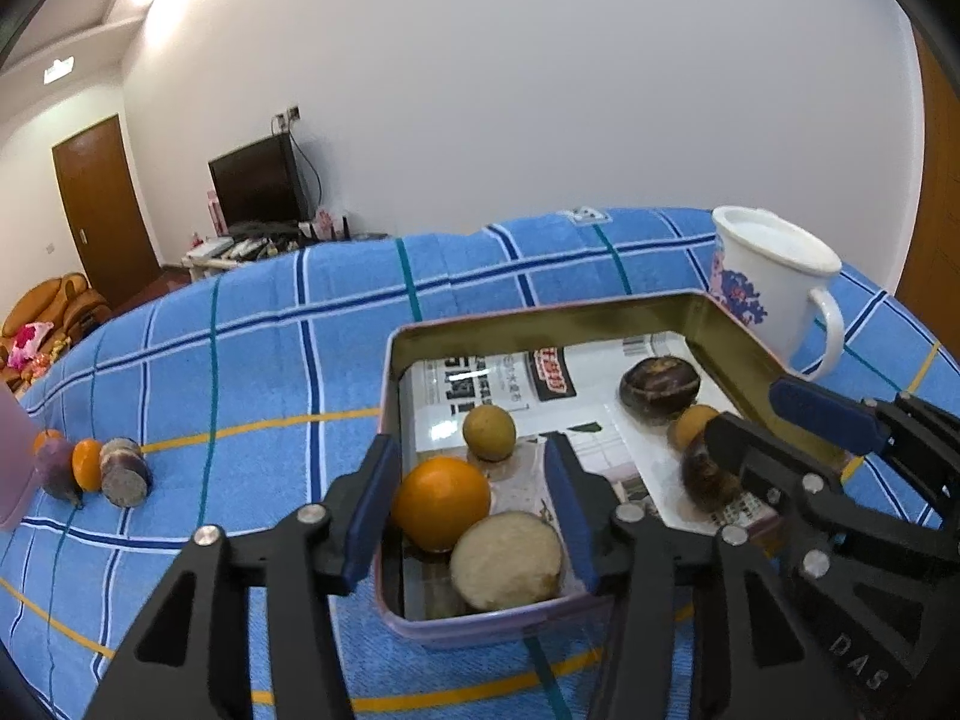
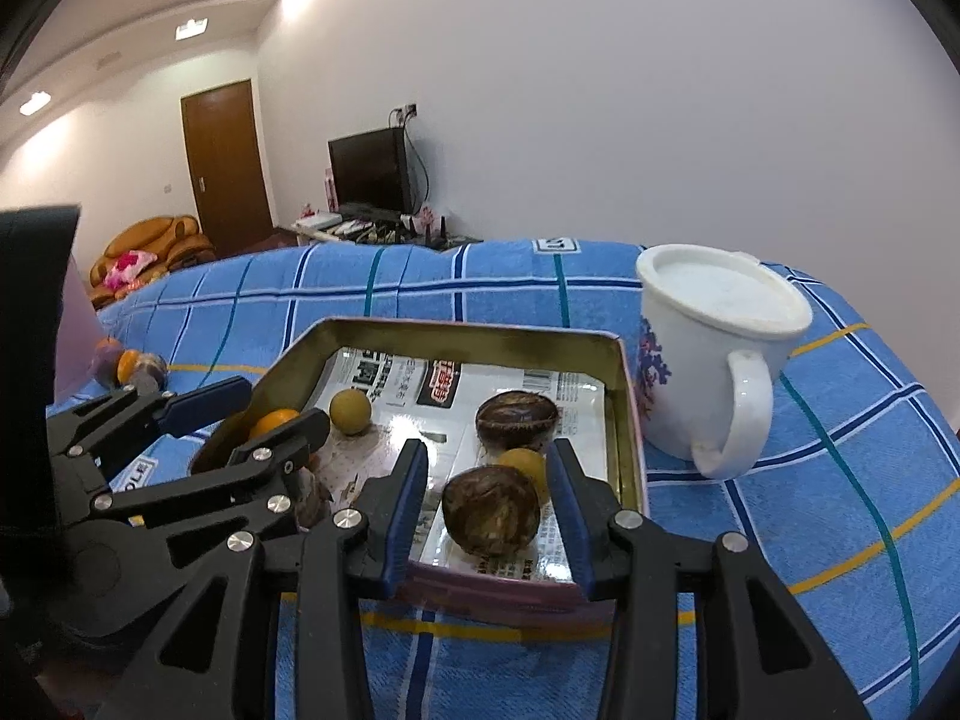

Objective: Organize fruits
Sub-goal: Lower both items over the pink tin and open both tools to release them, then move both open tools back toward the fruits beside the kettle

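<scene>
A metal tin [image 1: 540, 318] lined with newspaper sits on the blue checked cloth. My left gripper [image 1: 471, 456] stands open over its near left corner, one finger outside the wall. An orange [image 1: 441, 501] and a halved pale fruit [image 1: 507, 561] lie between the fingers, with a yellow-green fruit [image 1: 489, 432] behind them. My right gripper [image 2: 487, 462] is open above a dark brown fruit [image 2: 489, 510], which rests on the paper with slim gaps to both pads. A second dark fruit [image 2: 516, 417] and a small yellow one [image 2: 525, 465] lie further in.
A white floral mug [image 2: 708, 360] stands right of the tin, close to its far corner. On the cloth far to the left lie a purple fruit [image 1: 57, 468], a small orange [image 1: 87, 462] and a cut piece [image 1: 123, 471] beside a pink object [image 1: 12, 468].
</scene>
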A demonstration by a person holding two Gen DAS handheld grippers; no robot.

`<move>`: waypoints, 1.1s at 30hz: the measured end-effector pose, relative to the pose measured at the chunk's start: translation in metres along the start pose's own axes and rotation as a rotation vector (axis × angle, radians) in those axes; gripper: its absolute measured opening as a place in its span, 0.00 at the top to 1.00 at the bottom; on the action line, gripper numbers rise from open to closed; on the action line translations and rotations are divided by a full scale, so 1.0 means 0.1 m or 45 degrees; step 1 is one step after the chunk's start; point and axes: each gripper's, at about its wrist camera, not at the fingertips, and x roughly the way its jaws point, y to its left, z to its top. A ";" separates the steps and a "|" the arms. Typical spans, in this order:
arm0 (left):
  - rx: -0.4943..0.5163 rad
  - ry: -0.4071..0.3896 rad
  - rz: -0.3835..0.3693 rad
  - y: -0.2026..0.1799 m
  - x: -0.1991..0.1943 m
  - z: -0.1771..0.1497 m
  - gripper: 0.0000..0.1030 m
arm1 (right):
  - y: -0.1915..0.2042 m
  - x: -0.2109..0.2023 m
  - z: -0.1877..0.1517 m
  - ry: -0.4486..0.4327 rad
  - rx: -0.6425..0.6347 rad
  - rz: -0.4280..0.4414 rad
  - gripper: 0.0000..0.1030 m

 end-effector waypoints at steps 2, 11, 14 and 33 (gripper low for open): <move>-0.019 -0.036 0.063 0.02 -0.06 -0.01 0.28 | -0.04 -0.02 0.00 -0.017 0.036 0.014 0.58; -0.088 -0.200 0.149 0.22 -0.33 -0.03 0.02 | -0.19 -0.31 -0.02 -0.270 0.150 0.003 0.45; -0.082 -0.209 0.180 0.25 -0.36 -0.06 0.01 | -0.16 -0.46 -0.05 -0.403 0.124 -0.094 0.44; -0.169 -0.135 0.296 0.71 -0.48 -0.31 0.01 | -0.09 -0.65 -0.10 -0.457 0.131 -0.289 0.44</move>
